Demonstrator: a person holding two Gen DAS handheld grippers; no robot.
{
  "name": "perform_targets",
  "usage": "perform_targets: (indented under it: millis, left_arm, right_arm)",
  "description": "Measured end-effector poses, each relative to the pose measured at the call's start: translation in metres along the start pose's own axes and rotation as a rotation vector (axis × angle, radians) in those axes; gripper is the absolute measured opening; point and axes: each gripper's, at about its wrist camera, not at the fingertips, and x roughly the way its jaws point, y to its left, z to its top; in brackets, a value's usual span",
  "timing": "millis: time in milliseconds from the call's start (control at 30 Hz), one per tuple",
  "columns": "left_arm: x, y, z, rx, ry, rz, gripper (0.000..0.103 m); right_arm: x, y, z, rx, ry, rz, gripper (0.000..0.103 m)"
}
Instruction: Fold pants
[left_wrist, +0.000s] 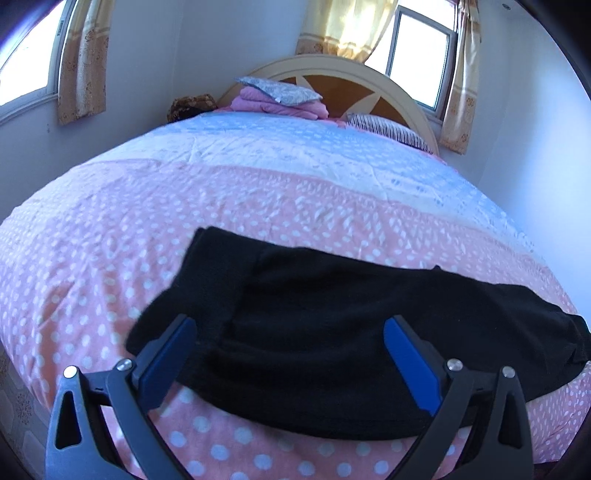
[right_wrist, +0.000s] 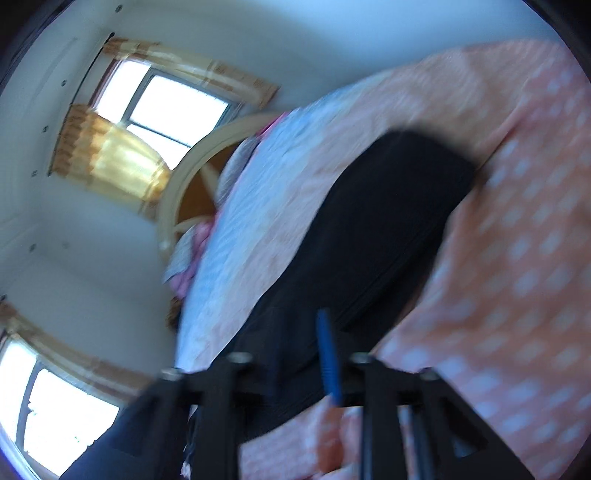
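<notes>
Black pants (left_wrist: 332, 332) lie folded lengthwise across the near part of a bed with a pink polka-dot cover (left_wrist: 147, 221). My left gripper (left_wrist: 291, 332) is open wide, its blue pads (left_wrist: 410, 354) on either side of the pants' near edge, just above the cloth. In the blurred, rolled right wrist view the pants (right_wrist: 369, 229) stretch away from my right gripper (right_wrist: 310, 332). Its blue pads (right_wrist: 328, 354) are close together and the black cloth runs between them.
A folded pink blanket with a grey pillow (left_wrist: 280, 98) and a striped pillow (left_wrist: 391, 131) lie by the arched headboard (left_wrist: 332, 70). Windows with yellow curtains (left_wrist: 417, 48) flank the bed. The bed's front edge (left_wrist: 258, 461) is right by the left gripper.
</notes>
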Motion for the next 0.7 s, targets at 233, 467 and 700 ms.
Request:
perform_targets:
  millis: [233, 467, 700]
  left_arm:
    - [0.003, 0.019, -0.007, -0.027, 0.020, -0.003, 0.103]
    - [0.024, 0.015, -0.009, 0.071, 0.038, 0.100, 0.103]
    - [0.046, 0.034, 0.003, 0.055, 0.092, 0.089, 0.103]
  right_arm:
    - [0.068, 0.050, -0.083, -0.126, 0.139, 0.094, 0.081]
    - [0.132, 0.083, -0.136, -0.267, 0.230, 0.022, 0.071]
    - [0.172, 0.099, -0.159, -0.302, 0.290, 0.026, 0.012]
